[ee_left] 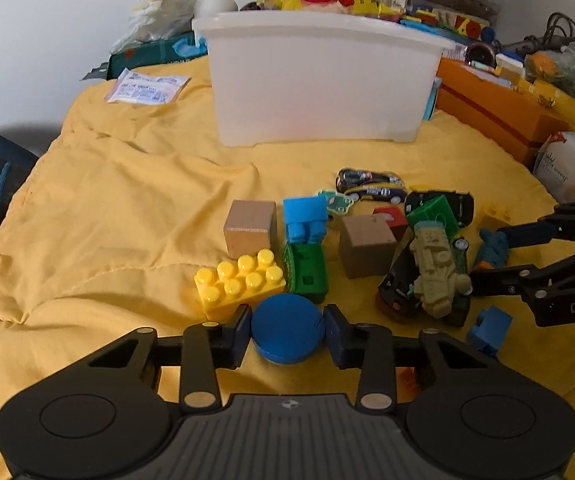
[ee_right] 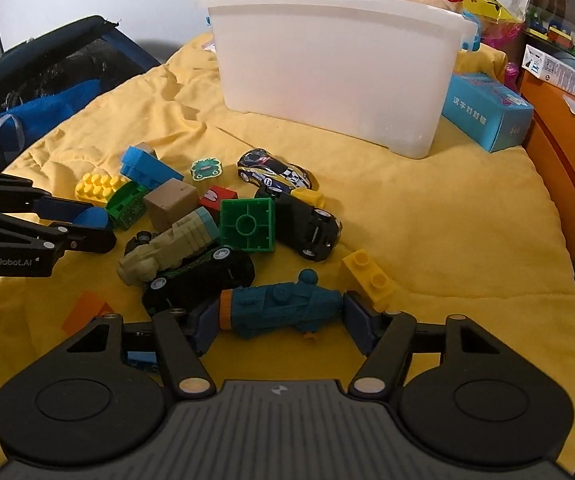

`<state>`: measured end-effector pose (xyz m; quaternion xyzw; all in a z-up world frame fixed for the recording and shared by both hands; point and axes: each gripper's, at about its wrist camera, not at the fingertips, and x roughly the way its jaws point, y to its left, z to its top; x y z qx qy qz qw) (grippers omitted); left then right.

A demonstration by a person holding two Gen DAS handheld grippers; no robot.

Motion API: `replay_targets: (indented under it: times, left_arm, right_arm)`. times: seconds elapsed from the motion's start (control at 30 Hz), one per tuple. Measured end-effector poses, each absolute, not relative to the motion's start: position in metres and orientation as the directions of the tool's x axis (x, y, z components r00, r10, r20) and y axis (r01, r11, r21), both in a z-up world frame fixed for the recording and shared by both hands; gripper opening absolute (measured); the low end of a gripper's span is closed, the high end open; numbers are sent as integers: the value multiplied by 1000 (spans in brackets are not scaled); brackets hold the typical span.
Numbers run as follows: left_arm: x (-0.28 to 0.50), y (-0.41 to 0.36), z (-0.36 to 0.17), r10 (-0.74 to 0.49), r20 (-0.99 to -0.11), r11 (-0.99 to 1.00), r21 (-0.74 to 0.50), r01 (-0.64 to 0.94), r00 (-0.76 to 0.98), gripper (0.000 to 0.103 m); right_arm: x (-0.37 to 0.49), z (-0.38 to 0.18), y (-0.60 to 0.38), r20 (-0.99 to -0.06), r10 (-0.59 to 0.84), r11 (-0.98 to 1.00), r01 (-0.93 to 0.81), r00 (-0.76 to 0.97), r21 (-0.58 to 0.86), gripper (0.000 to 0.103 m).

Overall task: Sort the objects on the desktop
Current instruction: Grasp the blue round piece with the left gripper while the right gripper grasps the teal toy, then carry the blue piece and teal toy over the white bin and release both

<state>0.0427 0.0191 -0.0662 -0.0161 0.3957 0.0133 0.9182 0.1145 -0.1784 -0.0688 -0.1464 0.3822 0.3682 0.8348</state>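
Observation:
My left gripper (ee_left: 286, 330) is shut on a blue disc (ee_left: 286, 328), low over the yellow cloth (ee_left: 127, 200), in front of a yellow brick (ee_left: 239, 284) and a green brick (ee_left: 305, 268). My right gripper (ee_right: 281, 318) is shut on a teal toy vehicle (ee_right: 283, 306) lying sideways between its pads; it also shows in the left wrist view (ee_left: 493, 254). A white plastic bin (ee_left: 319, 80) stands behind the toy pile. The pile holds wooden cubes (ee_left: 249, 228), a tan toy train (ee_left: 437, 272) and black toy cars (ee_right: 303, 220).
An orange box (ee_left: 495, 112) and clutter line the right edge. A light blue carton (ee_right: 487, 114) lies right of the bin. A plastic packet (ee_left: 145, 88) lies at the far left. A dark blue bag (ee_right: 47, 80) sits beyond the cloth's left edge.

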Motion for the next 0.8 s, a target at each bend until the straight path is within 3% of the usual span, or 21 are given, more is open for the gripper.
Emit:
replay_targets:
  times: [0.4,0.8]
  left_arm:
    - [43,24,-7,4,-636,998,-49,-45,772,42]
    - [94,30,61,38,-541,998,-15,-55,840,42]
  right_arm:
    - [110,-16,-195,-645,572,721,-685,507,102,67]
    - [146,48,-174,-525,626,729,-672,577,130,67]
